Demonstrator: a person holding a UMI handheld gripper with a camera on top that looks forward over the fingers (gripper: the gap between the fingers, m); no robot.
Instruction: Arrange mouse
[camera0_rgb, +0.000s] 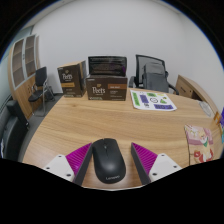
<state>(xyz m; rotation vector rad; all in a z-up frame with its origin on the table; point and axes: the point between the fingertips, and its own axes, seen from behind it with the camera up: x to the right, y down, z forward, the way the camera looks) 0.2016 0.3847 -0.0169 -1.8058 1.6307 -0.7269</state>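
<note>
A black wireless mouse (109, 163) lies on the wooden table (120, 120) near its front edge, its nose pointing away from me. It sits between the two fingers of my gripper (110, 150), and its front reaches a little past the fingertips. The left pink pad (80, 158) lies close against the mouse's side. A narrow strip of table shows between the mouse and the right pad (146, 158). The gripper is open about the mouse, which rests on the table.
Two brown cardboard boxes (106, 90) (71, 77) stand at the table's far side, with a white sheet (152, 99) to their right. A colourful packet (199, 143) lies at the right edge. Office chairs (152, 72) and a shelf (22, 62) stand behind.
</note>
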